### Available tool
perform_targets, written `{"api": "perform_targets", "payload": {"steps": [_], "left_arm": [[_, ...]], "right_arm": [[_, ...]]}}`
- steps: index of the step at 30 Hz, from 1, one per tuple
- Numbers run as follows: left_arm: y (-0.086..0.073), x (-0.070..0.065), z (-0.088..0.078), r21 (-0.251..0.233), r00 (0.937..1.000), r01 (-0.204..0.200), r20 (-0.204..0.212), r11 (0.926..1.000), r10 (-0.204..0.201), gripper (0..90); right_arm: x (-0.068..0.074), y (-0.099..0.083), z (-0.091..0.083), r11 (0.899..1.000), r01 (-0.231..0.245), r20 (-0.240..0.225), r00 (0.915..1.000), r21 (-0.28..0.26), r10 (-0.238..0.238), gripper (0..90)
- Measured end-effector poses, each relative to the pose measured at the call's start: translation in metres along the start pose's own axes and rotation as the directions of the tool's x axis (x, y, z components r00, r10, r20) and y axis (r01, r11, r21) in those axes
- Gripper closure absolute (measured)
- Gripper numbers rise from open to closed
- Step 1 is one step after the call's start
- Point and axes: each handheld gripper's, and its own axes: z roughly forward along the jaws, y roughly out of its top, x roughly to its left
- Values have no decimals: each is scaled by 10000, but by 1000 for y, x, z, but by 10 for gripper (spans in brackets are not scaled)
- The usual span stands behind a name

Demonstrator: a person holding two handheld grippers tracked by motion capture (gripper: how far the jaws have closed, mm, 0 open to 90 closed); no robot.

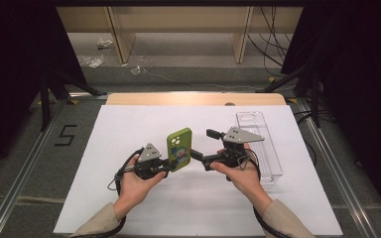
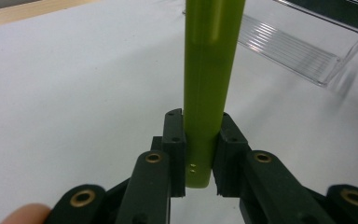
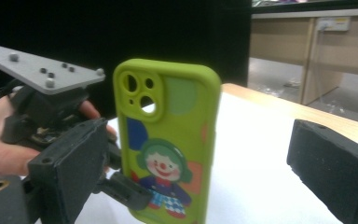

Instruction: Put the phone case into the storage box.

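the left gripper [image 1: 164, 167] clenches its jaws on the bottom edge of the bright green cartoon-printed phone case [image 1: 179, 148], held upright above the white surface [image 1: 129, 129]. the right gripper [image 1: 202, 148] stands released, jaws wide apart beside the case. farther right lies a clear plastic tray [image 1: 273, 163].

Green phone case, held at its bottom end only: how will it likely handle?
The green phone case looks empty through its camera holes, so probably light. It stands straight in the left tool, suggesting stiffness. Its glossy edge may slip.
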Motion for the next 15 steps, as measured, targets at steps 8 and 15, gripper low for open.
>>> {"api": "perform_targets", "payload": {"steps": [8, 15], "left_arm": [[0, 1, -1, 3, 9989, 368, -298, 9993, -368, 769], [0, 0, 0, 41, 9978, 540, -385, 9985, -538, 768]], "right_arm": [[0, -4, 1, 9999, -91, 366, 9993, -43, 92, 56], [2, -5, 4, 10000, -88, 482, 9988, -13, 88, 45]]}}
